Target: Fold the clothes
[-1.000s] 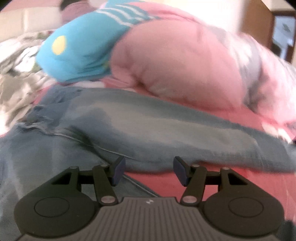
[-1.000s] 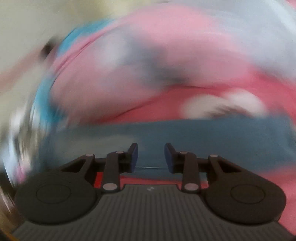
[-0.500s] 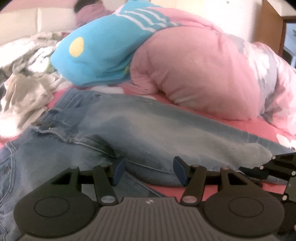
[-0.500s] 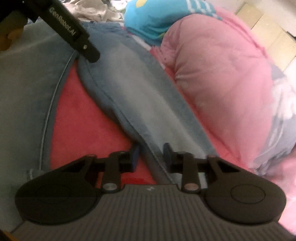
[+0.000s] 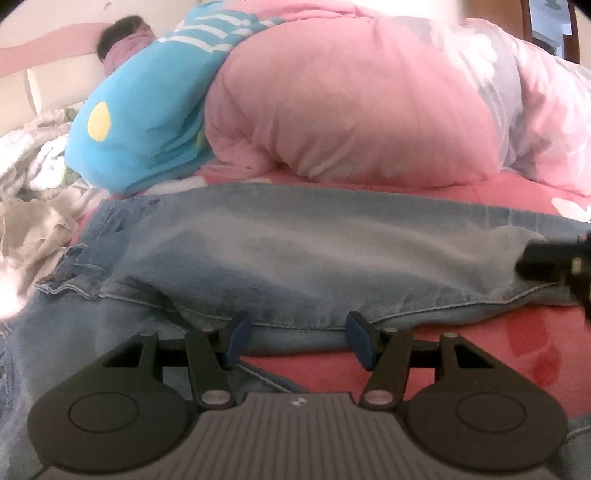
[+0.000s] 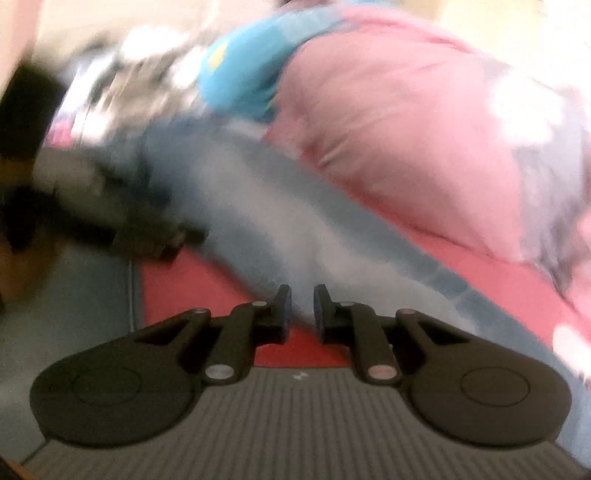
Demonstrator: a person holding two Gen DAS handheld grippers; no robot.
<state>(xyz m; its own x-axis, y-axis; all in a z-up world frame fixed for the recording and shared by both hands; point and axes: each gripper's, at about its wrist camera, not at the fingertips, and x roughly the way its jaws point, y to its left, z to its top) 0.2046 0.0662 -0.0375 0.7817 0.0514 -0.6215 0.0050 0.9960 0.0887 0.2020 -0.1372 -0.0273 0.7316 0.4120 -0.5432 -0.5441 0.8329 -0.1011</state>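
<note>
Light blue jeans lie spread on a red sheet, one leg running off to the right. My left gripper stands open just above that leg's near seam, which lies between the blue pads without being pressed. At the right edge of this view my right gripper sits over the leg near its hem. The right wrist view is blurred. There the right gripper has its jaws almost together, and the edge of the jeans leg is pinched between the tips.
A bulky pink duvet and a blue pillow with a yellow dot are piled right behind the jeans. Crumpled pale clothes lie at the left. A dark-haired head shows behind the pillow.
The right jaws have narrowed onto the leg's edge, and that gripper rolled and moved up from the red sheet onto the leg. The left gripper, still open, came closer to the seam.
</note>
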